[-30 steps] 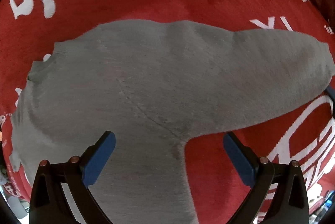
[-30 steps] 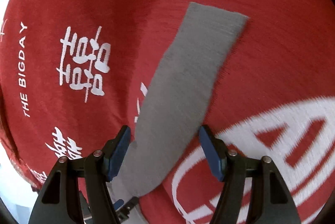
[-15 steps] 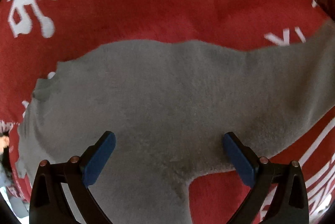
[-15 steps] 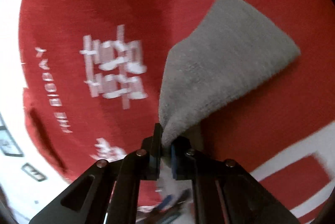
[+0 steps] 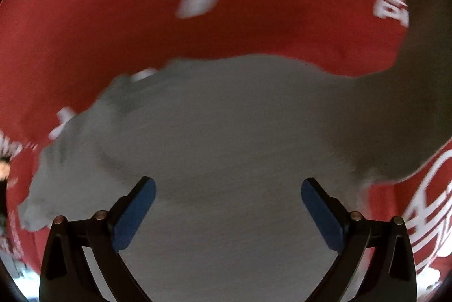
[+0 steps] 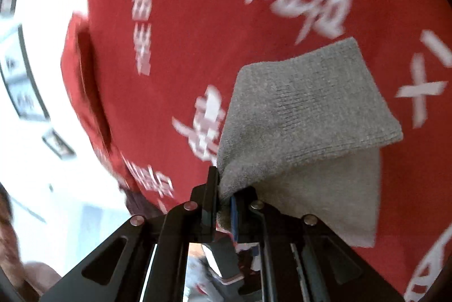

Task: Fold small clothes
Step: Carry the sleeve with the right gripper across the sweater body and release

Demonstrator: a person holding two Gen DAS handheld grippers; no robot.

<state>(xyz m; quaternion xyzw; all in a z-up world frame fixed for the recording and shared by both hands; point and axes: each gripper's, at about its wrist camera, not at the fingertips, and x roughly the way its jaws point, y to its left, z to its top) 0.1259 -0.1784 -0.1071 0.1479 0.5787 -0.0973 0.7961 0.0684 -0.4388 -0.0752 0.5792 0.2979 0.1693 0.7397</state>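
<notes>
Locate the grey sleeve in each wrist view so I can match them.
Left wrist: the grey sleeve runs off the garment body up the right edge.
Right wrist: its end sits centre-right, doubled over, clamped in the right gripper.
Shared landmark: the red cloth with white lettering.

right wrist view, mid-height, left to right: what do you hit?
Bright white background → draped edge of the red cloth → red cloth with white lettering → lifted grey sleeve, pinched below in the right tongs → red cloth again.
</notes>
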